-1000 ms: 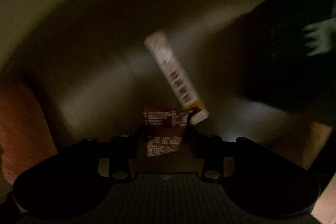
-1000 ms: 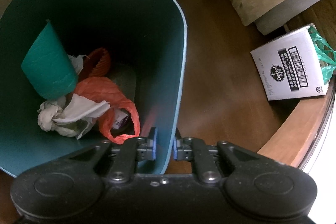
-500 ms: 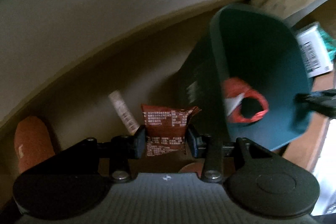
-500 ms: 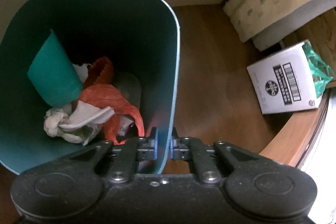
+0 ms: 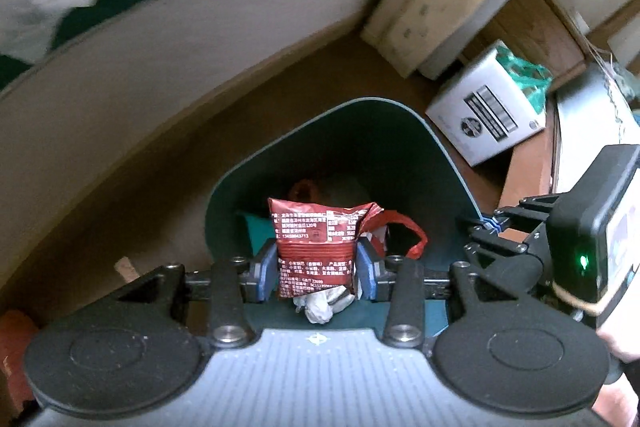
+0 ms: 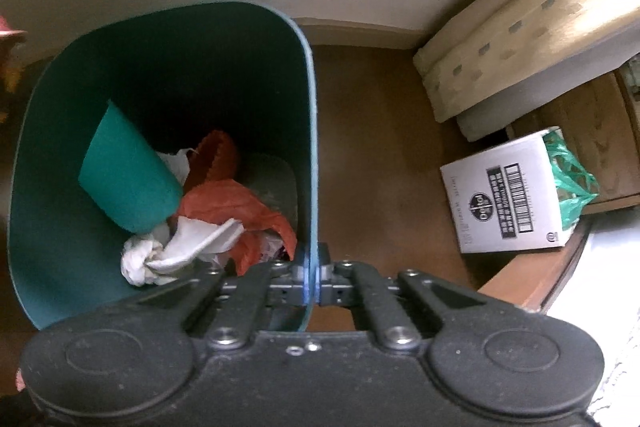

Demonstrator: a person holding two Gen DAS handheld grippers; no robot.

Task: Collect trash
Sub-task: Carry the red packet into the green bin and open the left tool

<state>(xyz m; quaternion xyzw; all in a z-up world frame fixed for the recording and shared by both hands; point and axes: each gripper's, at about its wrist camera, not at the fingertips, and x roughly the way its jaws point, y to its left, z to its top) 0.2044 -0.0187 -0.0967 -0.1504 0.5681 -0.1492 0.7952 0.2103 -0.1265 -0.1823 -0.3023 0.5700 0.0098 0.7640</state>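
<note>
Red wrapper held over the bin, bin rim pinched.
The left claw [image 5: 316, 269] pinches a red wrapper [image 5: 320, 239] above the open teal bin [image 6: 44, 227], where green paper [image 6: 128, 171], white tissue [image 6: 172, 251] and an orange bag [image 6: 240, 207] lie. The right claw [image 6: 311, 277] is pressed together on the bin's rim; a white box [image 6: 508, 195] sits on the floor beyond.

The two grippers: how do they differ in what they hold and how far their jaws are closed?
The left gripper holds a red snack packet, while the right gripper pinches the rim of the teal bin. The left jaws stand apart at the packet's width; the right jaws are nearly together on the thin wall. The left grip hangs above the bin's opening; the right grip sits at its edge. Both are black with blue pads.
</note>
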